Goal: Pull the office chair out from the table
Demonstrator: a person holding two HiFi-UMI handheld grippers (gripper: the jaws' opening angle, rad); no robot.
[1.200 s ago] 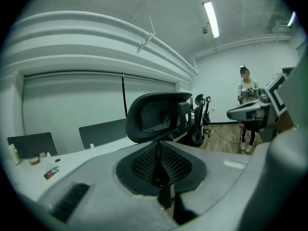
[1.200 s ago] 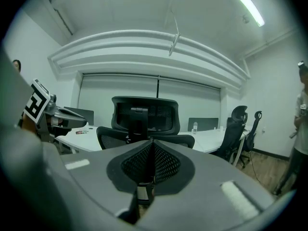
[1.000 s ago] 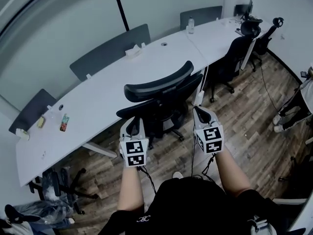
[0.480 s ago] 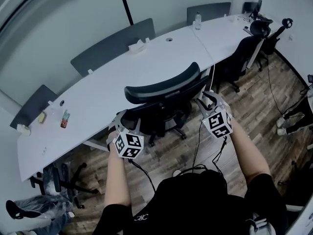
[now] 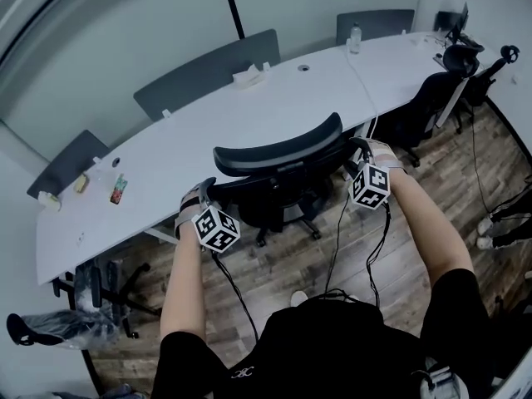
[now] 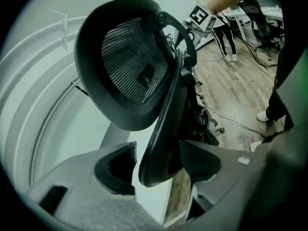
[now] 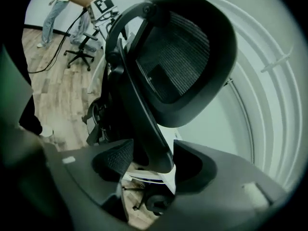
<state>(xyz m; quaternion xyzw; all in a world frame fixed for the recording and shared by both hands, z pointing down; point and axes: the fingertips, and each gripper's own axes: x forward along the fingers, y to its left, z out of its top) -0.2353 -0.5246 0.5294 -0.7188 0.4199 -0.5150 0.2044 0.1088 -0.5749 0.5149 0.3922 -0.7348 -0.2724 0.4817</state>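
Observation:
The black mesh office chair (image 5: 278, 152) stands tucked against the long white table (image 5: 208, 127), its back toward me. My left gripper (image 5: 202, 196) is at the left edge of the chair back and my right gripper (image 5: 362, 148) at the right edge. In the left gripper view the back's black frame edge (image 6: 161, 143) runs between the jaws of the left gripper (image 6: 156, 165), which are opening, with a gap beside one pad. In the right gripper view the frame edge (image 7: 149, 134) likewise sits between the opening jaws of the right gripper (image 7: 154, 162), unpressed.
Grey divider panels (image 5: 208, 69) line the table's far side, with a tissue box (image 5: 248, 76) and a bottle (image 5: 356, 36) on top. More black chairs (image 5: 424, 110) stand at the right, another chair (image 5: 108, 293) at the lower left. Cables trail over the wood floor (image 5: 291, 260).
Both grippers have moved forward from in front of my body to the two sides of the chair back, rolled over, and gone from shut to wide open around its frame.

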